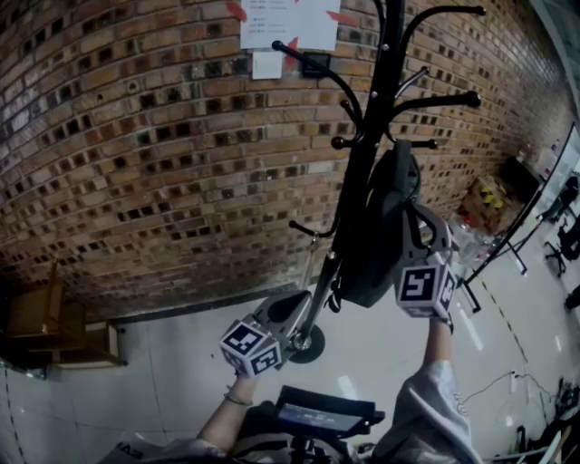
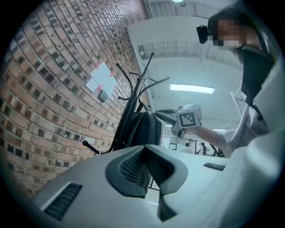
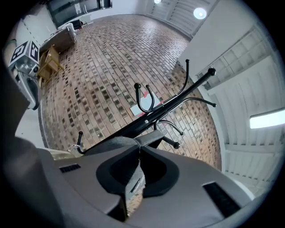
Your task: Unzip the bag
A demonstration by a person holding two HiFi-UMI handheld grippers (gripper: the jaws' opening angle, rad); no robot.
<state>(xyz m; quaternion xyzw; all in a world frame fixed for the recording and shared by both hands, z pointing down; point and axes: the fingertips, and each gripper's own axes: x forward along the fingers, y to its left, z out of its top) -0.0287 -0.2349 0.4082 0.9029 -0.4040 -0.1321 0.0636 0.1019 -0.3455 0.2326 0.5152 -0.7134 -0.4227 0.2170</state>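
A black bag (image 1: 376,245) hangs on a black coat rack (image 1: 362,154) in front of a brick wall. My right gripper (image 1: 415,217) is raised against the bag's upper right side. In the right gripper view its jaws (image 3: 139,149) stand together, with a thin flat zipper pull (image 3: 136,186) pinched between the pads and the bag's top (image 3: 113,144) just beyond. My left gripper (image 1: 299,306) is lower, beside the rack's pole and below the bag. In its own view that gripper (image 2: 144,149) is shut with nothing in it, and the bag (image 2: 144,129) hangs ahead.
The rack's round base (image 1: 308,349) stands on the pale floor. Bare hooks (image 1: 313,59) stick out above the bag. Wooden furniture (image 1: 36,317) sits at the far left, boxes (image 1: 489,204) at the right. Paper sheets (image 1: 290,23) hang on the brick wall (image 1: 136,163).
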